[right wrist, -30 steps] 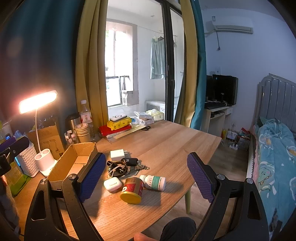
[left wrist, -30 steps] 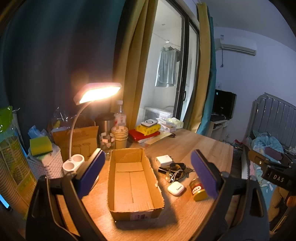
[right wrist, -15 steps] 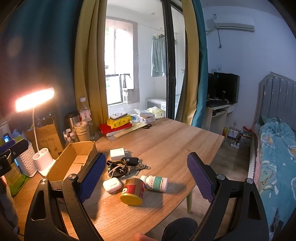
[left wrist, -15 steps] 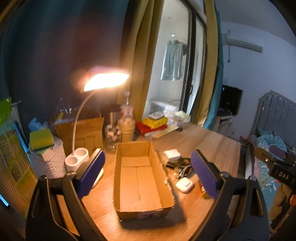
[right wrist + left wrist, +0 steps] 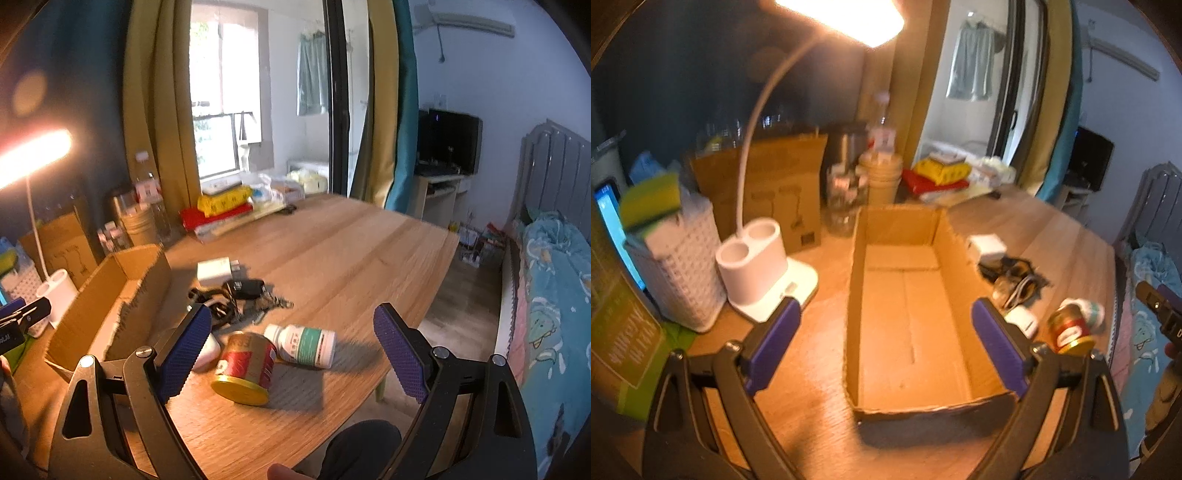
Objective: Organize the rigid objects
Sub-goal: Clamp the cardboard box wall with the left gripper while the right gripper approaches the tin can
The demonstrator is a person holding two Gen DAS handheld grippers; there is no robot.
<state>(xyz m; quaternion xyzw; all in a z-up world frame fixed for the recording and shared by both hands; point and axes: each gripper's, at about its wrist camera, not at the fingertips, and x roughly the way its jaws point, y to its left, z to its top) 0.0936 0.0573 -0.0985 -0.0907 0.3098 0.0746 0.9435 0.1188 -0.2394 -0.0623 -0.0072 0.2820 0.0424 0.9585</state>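
An empty open cardboard box (image 5: 908, 317) lies on the wooden table, and my left gripper (image 5: 884, 347) hangs open just over its near end. To the box's right lie a white charger (image 5: 214, 271), a car key with a bunch of keys (image 5: 245, 290), a white earbud case (image 5: 207, 350), a red can with a yellow lid (image 5: 245, 365) on its side and a white pill bottle (image 5: 304, 345) on its side. My right gripper (image 5: 291, 356) is open, low over the can and bottle, holding nothing.
A lit white desk lamp (image 5: 757, 258), a white woven basket (image 5: 679, 269) with a sponge and a green carton (image 5: 617, 332) crowd the box's left. Bottles, paper cups (image 5: 879, 181) and books (image 5: 221, 206) line the back. The table edge (image 5: 417, 325) and a bed (image 5: 554, 295) lie right.
My left gripper has dropped and moved forward, closing in over the box. My right gripper has lowered toward the can and pill bottle. Nothing on the table has shifted.
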